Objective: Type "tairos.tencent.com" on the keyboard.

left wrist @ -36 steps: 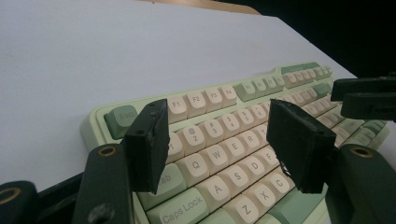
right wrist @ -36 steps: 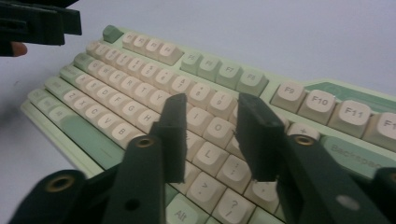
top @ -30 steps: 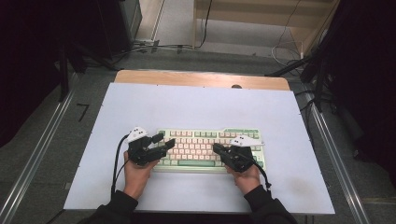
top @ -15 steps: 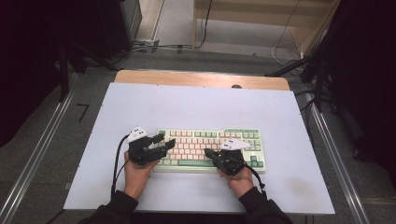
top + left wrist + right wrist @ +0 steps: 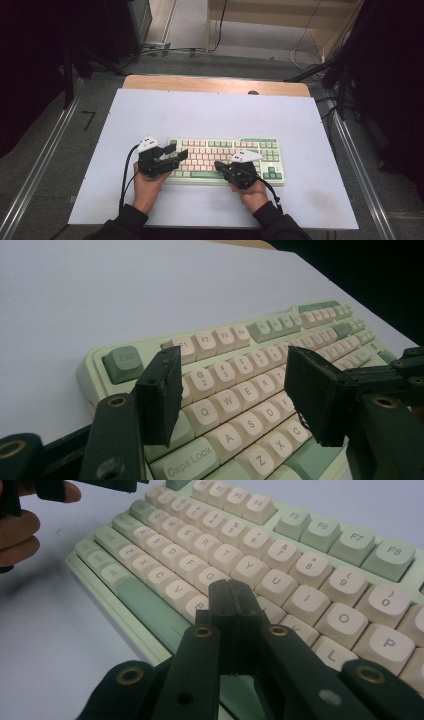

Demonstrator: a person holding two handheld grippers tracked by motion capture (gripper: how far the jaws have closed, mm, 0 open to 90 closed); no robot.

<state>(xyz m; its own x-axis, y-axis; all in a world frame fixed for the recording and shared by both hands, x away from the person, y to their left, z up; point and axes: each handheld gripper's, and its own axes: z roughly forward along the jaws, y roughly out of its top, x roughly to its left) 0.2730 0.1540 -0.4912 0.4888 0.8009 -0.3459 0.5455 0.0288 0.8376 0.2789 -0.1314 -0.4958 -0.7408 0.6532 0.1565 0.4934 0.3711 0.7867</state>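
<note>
A pale green keyboard (image 5: 225, 150) with cream keys lies on the white table top (image 5: 200, 110), near the front. My left gripper (image 5: 178, 151) hovers over the keyboard's left end. Its jaws stand open around nothing, with the letter keys (image 5: 232, 375) between and below them. My right gripper (image 5: 218, 165) is shut, with nothing in it. In the right gripper view its joined tips (image 5: 230, 587) point down at the middle letter rows of the keyboard (image 5: 320, 545), beside the G and U keys. Whether they touch a key I cannot tell.
A wooden strip (image 5: 215, 84) borders the table's far edge. Metal rails (image 5: 45, 155) run along both sides, and cables (image 5: 165, 49) lie on the floor beyond. The person's left hand (image 5: 20, 530) sits at the keyboard's left end in the right gripper view.
My right gripper has shifted a little to the left along the keyboard's front rows. The left gripper has stayed where it was.
</note>
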